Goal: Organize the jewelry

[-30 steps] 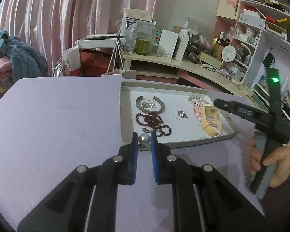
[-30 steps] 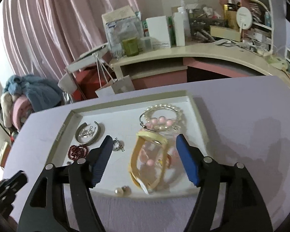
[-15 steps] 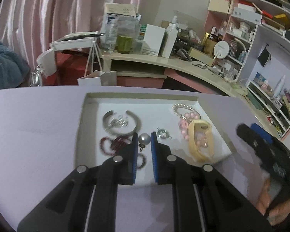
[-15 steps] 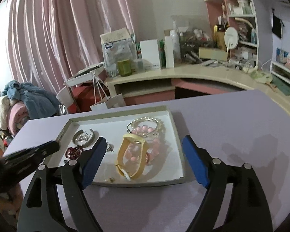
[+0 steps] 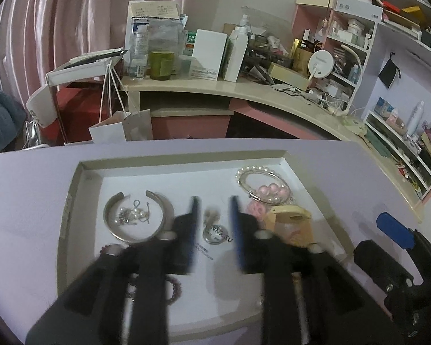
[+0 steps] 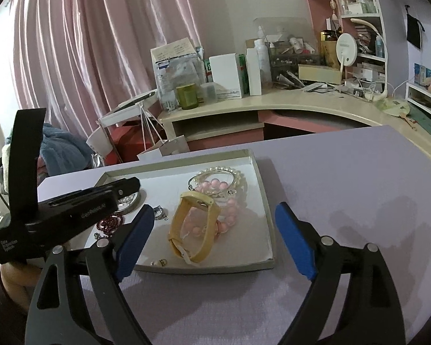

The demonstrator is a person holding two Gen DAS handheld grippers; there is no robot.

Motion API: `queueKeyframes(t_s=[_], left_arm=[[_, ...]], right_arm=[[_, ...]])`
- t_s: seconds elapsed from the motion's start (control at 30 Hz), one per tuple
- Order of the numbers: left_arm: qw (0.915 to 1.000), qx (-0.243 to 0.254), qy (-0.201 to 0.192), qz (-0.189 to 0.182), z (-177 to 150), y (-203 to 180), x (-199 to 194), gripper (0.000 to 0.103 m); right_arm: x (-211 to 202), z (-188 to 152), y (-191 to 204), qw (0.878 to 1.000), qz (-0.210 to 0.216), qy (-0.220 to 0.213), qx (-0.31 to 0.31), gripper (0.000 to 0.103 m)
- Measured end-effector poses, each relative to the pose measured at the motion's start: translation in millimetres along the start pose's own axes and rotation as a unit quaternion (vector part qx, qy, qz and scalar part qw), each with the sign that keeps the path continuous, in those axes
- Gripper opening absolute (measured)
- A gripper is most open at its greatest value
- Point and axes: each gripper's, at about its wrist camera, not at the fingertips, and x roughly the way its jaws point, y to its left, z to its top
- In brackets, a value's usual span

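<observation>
My left claw (image 5: 212, 224) hangs released above the shallow white cardboard tray (image 5: 71, 201), right claw (image 6: 212, 241) released too, jewelry mostly trayed, sorting looks unfinished.

Beyond the lavender table's (image 6: 344, 178) far edge, a cream desk (image 6: 287, 100) carries a green jar (image 6: 187, 96), white boxes (image 6: 226, 75) and a round mirror (image 6: 346, 49), before pink curtains (image 6: 86, 43).
</observation>
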Motion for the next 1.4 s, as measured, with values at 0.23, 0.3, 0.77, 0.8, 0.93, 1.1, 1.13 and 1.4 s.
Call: queueKeyframes(t_s=[0.23, 0.3, 0.77, 0.8, 0.93, 1.1, 1.13, 1.4], left_arm=[[0.9996, -0.017, -0.023, 0.004, -8.5, 18.3, -36.7, 0.071], [0.999, -0.022, -0.037, 0.006, -11.0, 25.6, -53.5, 0.078], [0.9897, -0.038, -0.131, 0.044, -59.9, 48.3, -157.3, 0.101], [0.9893, -0.037, -0.134, 0.046, -63.2, 48.9, -160.1, 0.101], [0.9869, -0.033, -0.146, 0.06, -79.5, 46.9, -168.2, 0.101], [0.9842, -0.009, -0.161, 0.074, -93.1, 38.6, -172.9, 0.101], [0.9836, -0.005, -0.163, 0.076, -94.4, 36.9, -173.2, 0.101], [0.9827, 0.004, -0.174, 0.062, -104.2, 32.8, -180.1, 0.101]], right_arm=[[-15.4, 9.7, 2.0, 1.0, -0.008, -0.023, -0.005, 0.098], [-23.9, 13.2, 7.1, 0.999, -0.01, -0.033, -0.016, 0.1], [-60.2, -9.6, 45.0, 0.995, -0.016, -0.048, -0.084, 0.102], [-60.3, -12.8, 47.2, 0.995, -0.017, -0.047, -0.089, 0.102], [-63.1, -25.2, 52.8, 0.994, -0.013, -0.048, -0.097, 0.102], [-68.1, -33.8, 55.5, 0.993, -0.013, -0.058, -0.098, 0.102], [-68.8, -35.1, 56.1, 0.993, -0.014, -0.06, -0.099, 0.102], [-70.7, -39.9, 52.7, 0.994, -0.014, -0.074, -0.084, 0.102]])
